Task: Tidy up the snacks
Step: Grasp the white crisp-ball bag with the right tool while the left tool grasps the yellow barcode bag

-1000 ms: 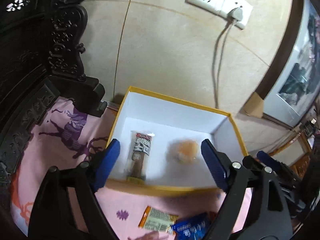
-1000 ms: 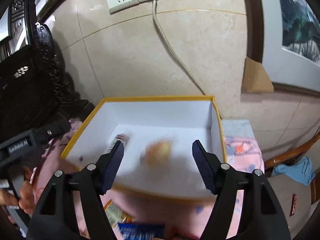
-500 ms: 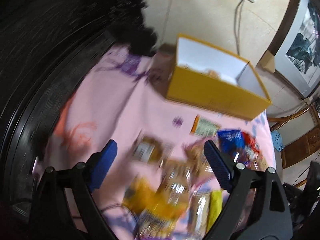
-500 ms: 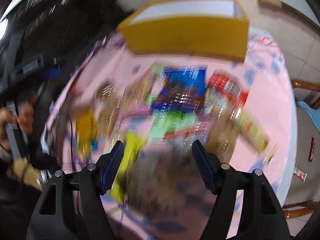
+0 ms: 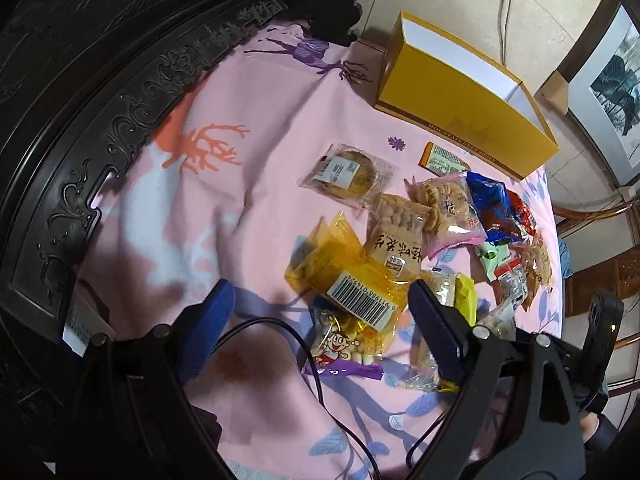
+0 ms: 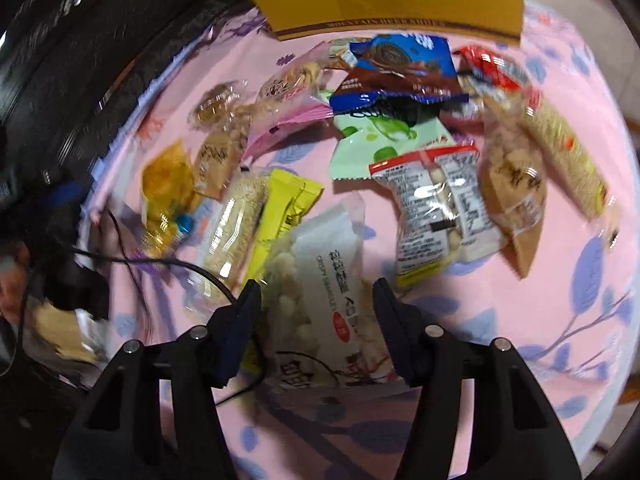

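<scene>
Both grippers swung from box (image 5: 464, 92) to snack pile | left gripper (image 5: 320, 312) wide apart, empty | right gripper (image 6: 316, 300) closing around white pack (image 6: 320, 280), not yet clamped | next pick beginning

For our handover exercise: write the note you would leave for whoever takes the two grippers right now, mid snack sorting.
Left gripper: open, empty, over the yellow packet with the barcode.
Right gripper: jaws closing around the white crisp packet, pads not yet pressing on it.
Yellow box stands at the far edge of the pink cloth; its inside is hidden from here.
Most snacks, such as the blue biscuit bag, lie loose on the cloth.
Left to do: finish this grasp, then box the pile.
</scene>
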